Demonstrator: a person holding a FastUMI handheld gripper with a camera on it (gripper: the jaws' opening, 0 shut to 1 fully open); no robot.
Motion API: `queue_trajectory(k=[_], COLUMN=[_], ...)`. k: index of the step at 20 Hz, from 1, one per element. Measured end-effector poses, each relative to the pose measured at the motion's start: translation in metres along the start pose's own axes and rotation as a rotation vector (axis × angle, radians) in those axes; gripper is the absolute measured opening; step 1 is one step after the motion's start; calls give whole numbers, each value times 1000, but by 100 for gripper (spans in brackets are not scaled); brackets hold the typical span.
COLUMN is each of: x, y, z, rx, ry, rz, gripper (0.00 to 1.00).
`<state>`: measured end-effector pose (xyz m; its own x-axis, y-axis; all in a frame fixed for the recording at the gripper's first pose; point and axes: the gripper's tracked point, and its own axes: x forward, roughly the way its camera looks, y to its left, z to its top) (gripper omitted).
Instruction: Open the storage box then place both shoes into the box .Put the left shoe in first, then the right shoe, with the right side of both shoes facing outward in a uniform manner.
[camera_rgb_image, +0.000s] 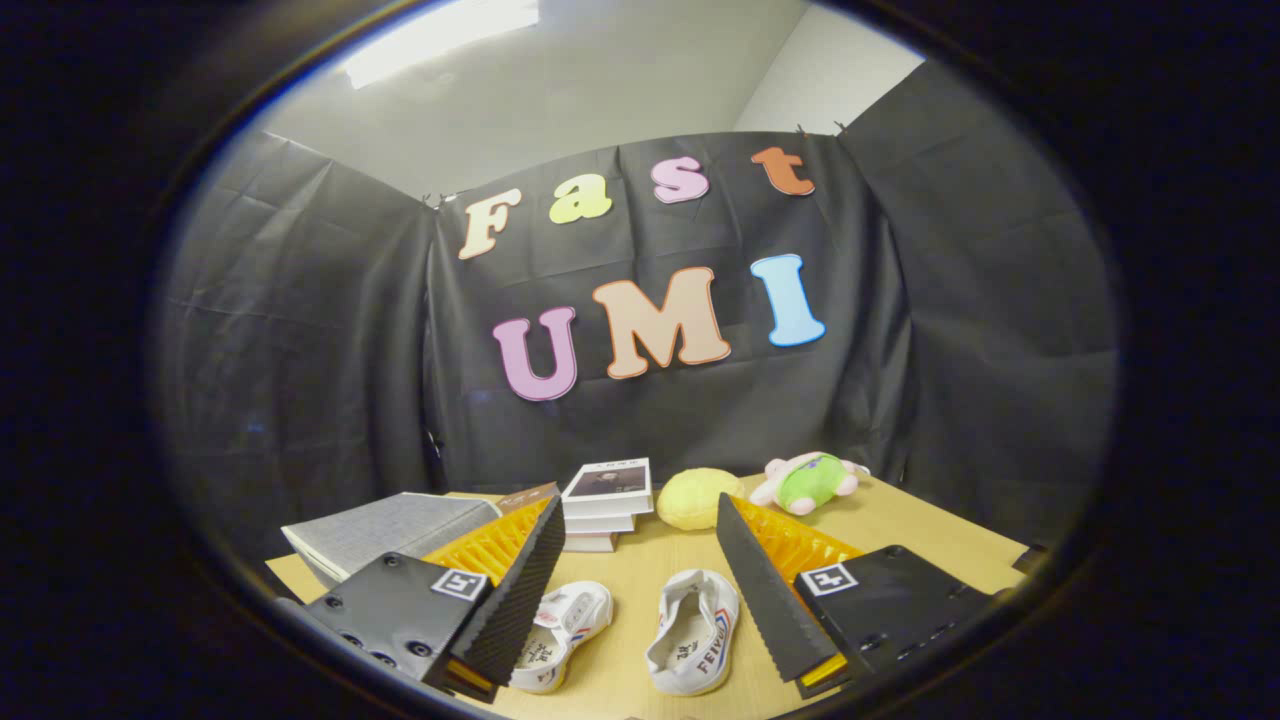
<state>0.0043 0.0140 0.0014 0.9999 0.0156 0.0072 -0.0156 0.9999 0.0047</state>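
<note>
Two small white shoes lie on the wooden table between my fingers. One shoe (562, 632) sits close to the left finger, partly hidden by it. The other shoe (695, 632) lies nearer the right finger with its opening facing me. A grey storage box (385, 532) with its lid shut stands beyond the left finger. My gripper (635, 590) is open above the table, holding nothing, its fingers spread wide to either side of the shoes.
A stack of books (606, 503) stands past the shoes. A yellow soft toy (698, 497) and a pink and green plush (808, 481) lie further back to the right. The table (920, 530) ends at the black cloth wall.
</note>
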Motion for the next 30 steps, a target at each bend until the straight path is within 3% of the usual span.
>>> queue_trajectory(k=[8, 12, 19, 27, 30], x=[6, 6, 6, 1, 0], y=[28, 59, 146, 177, 186], z=[-14, -36, -87, -138, -145], rx=[9, 62, 406, 803, 897], ry=[44, 124, 378, 559, 597], rz=[51, 123, 363, 396, 405], gripper=[97, 97, 98, 100, 99])
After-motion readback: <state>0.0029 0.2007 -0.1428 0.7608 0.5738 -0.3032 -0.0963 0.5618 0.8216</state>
